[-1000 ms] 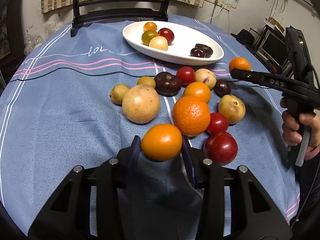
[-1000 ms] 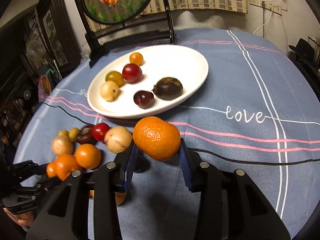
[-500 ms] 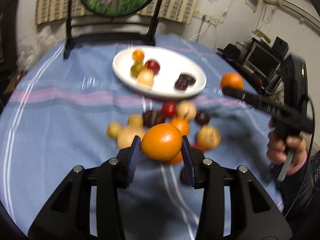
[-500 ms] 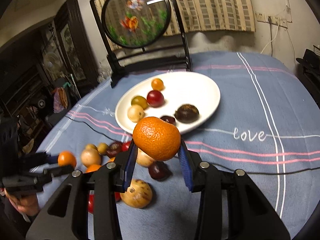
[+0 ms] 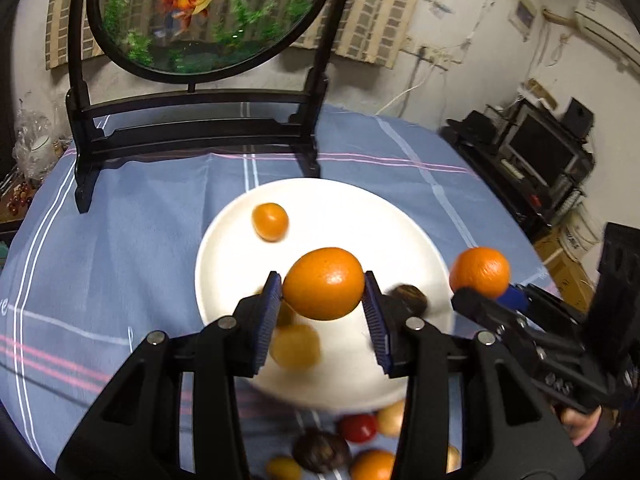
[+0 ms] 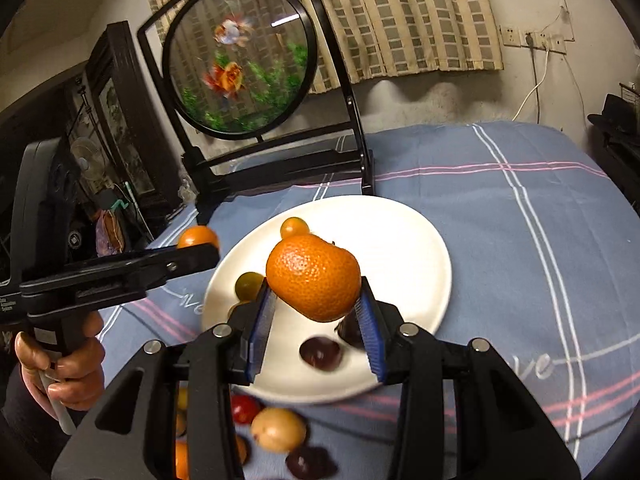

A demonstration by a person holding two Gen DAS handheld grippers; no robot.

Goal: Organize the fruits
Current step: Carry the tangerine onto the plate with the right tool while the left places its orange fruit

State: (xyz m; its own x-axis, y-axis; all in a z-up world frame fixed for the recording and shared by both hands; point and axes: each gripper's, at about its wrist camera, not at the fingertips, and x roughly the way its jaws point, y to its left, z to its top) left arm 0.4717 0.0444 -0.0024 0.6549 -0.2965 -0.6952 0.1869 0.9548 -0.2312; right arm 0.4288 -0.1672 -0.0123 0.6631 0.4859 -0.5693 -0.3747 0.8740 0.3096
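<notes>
My left gripper [image 5: 323,300] is shut on a smooth orange [image 5: 323,283] and hangs over the white oval plate [image 5: 360,208]. My right gripper [image 6: 316,300] is shut on a bumpy mandarin [image 6: 313,277], also above the plate [image 6: 400,240]. In the left wrist view the right gripper [image 5: 486,294] comes in from the right with its mandarin [image 5: 480,271]. In the right wrist view the left gripper [image 6: 200,252] comes in from the left with its orange [image 6: 198,237]. On the plate lie a small orange fruit [image 5: 270,222], a yellow one [image 5: 294,346] and dark ones [image 6: 321,353].
Loose fruits [image 5: 320,456] lie on the blue striped cloth [image 5: 120,260] in front of the plate: red, yellow, dark and orange ones [image 6: 278,429]. A round goldfish screen on a black stand [image 5: 196,120] stands behind the plate. A hand [image 6: 68,364] holds the left gripper's handle.
Both grippers have moved forward and up with their fruits, from above the loose pile to over the plate. The left one travelled farther. Both grips are unchanged.
</notes>
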